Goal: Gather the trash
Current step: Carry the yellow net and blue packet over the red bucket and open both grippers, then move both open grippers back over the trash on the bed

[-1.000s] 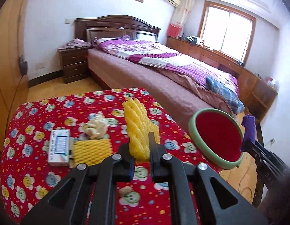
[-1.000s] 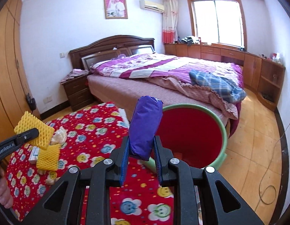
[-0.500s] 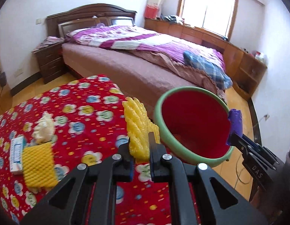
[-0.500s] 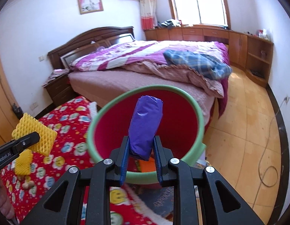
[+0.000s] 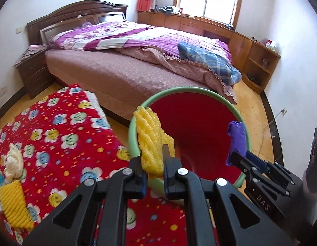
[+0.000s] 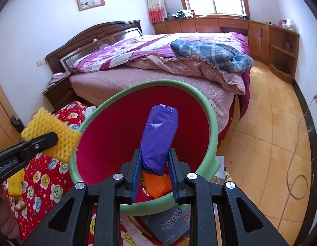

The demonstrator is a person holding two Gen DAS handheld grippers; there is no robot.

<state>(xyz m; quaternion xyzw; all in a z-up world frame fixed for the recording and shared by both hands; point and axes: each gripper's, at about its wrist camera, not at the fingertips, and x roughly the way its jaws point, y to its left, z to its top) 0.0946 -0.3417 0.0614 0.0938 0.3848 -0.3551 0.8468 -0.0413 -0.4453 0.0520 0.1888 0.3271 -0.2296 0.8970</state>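
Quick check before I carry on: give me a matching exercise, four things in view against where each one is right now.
Things:
1. yellow foam net
2. purple wrapper
3. orange packet
4. crumpled tissue

Places:
A. lying at the bottom of the red bin
B. on the flowered red cloth
C. between the fingers of the right hand-held gripper, whose jaws are opening
D. pinched in the left hand-held gripper at the bin's rim

Pairs: 1-D, 2-C, 3-A, 4-B
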